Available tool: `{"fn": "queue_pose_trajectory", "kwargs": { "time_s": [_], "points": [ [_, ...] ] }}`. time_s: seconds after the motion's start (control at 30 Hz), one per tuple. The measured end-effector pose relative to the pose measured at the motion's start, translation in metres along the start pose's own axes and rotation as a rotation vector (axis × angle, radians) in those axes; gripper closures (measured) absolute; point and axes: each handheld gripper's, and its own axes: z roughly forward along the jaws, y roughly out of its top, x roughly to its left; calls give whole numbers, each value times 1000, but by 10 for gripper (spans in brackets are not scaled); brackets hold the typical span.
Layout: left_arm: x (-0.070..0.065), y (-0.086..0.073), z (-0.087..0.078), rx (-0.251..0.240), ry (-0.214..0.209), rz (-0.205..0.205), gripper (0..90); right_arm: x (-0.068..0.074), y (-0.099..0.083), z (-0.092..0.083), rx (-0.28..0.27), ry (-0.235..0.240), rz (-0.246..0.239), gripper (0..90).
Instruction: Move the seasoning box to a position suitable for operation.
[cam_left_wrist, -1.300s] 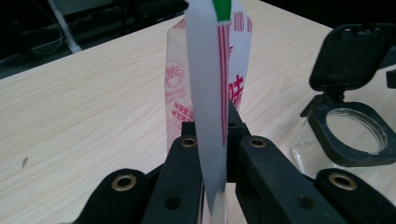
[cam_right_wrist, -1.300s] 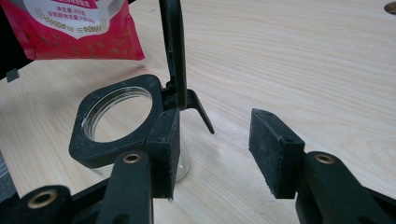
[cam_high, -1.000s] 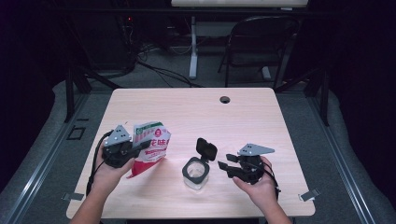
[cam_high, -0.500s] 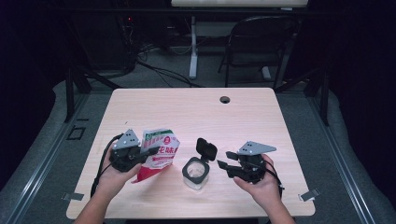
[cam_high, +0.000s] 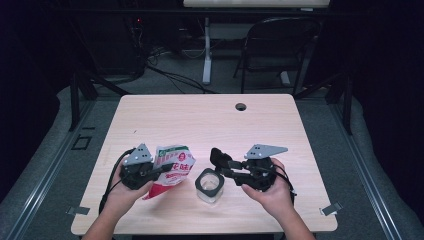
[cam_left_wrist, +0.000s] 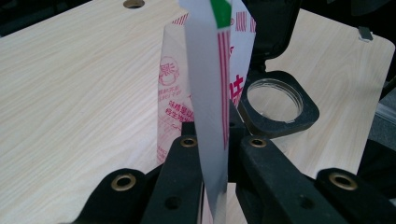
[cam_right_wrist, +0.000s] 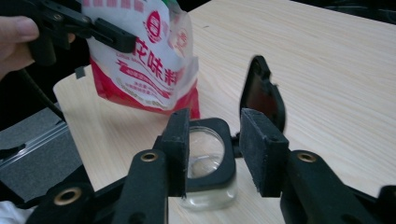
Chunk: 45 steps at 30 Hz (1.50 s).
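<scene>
- Clamping the top seam of the seasoning pouch (cam_high: 172, 167), the left gripper (cam_high: 150, 172) has its jaws fully closed on the thin white edge; the left gripper view shows the seam pinched between both black jaws.
- The pouch hangs tilted over the near-left part of the worktop (cam_high: 200, 120), its red lower corner close to the surface; whether it touches cannot be told.
- The right gripper (cam_high: 227, 167) has its jaws partly open; they have just been closing. In the right gripper view the jaws stand above the jar's rim with nothing pressed between them.
- The clear jar (cam_high: 209, 186) stands upright on the worktop between the two grippers, just beside the pouch, near the front edge.
- The jar's black flip lid (cam_high: 216, 156) stands raised at the far side of the opening, leaving the mouth uncovered.
- Open room: the far half of the worktop is bare wood up to the cable hole (cam_high: 241, 106) near the back edge.
- Margins remain between each hand and the worktop's left and right edges.
</scene>
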Motion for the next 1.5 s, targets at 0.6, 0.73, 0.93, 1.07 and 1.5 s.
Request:
{"fn": "queue_pose_trajectory", "kwargs": {
  "time_s": [0.6, 0.73, 0.93, 1.07, 1.5],
  "points": [
    [-9, -15, -6, 9, 5, -25, 897, 31, 33, 65, 60, 158, -84, 698],
    [-9, -18, -9, 14, 12, -32, 896, 36, 34, 76, 69, 173, -93, 709],
    [-10, -24, -11, 26, 13, -43, 894, 42, 39, 82, 68, 201, -114, 740],
    [-12, -27, -10, 38, 13, -47, 888, 45, 41, 88, 88, 212, -126, 793],
    [-10, -39, -9, 7, 22, -64, 701, 50, 40, 96, 108, 230, -146, 900]
  ]
}}
